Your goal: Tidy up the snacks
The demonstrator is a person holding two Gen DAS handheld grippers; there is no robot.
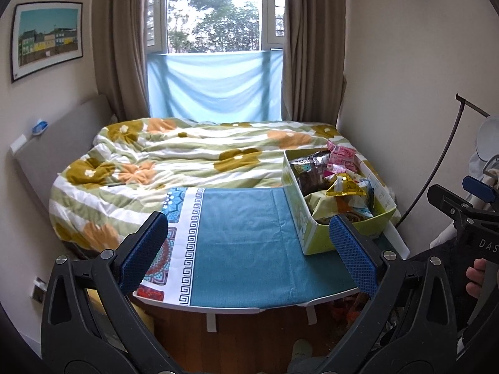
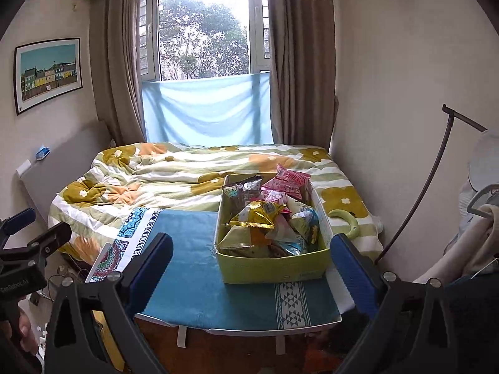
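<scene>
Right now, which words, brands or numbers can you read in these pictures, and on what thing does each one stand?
"DAS": on the black body of the right gripper, cut off at the picture's edge.
"GenRobot.AI": on the left gripper, small and partly blurred.
Snack packets in the green box: print too blurred to read.

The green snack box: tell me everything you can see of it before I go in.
The green snack box is an open-topped, lidless rectangular carton, apparently cardboard, yellow-green outside with a pale printed side panel. It stands upright on the right part of the teal tablecloth, its far end toward the bed. It is heaped with loose snack packets: a gold packet on top, a pink packet and a dark foil packet at the far end. Neither gripper touches it.
</scene>
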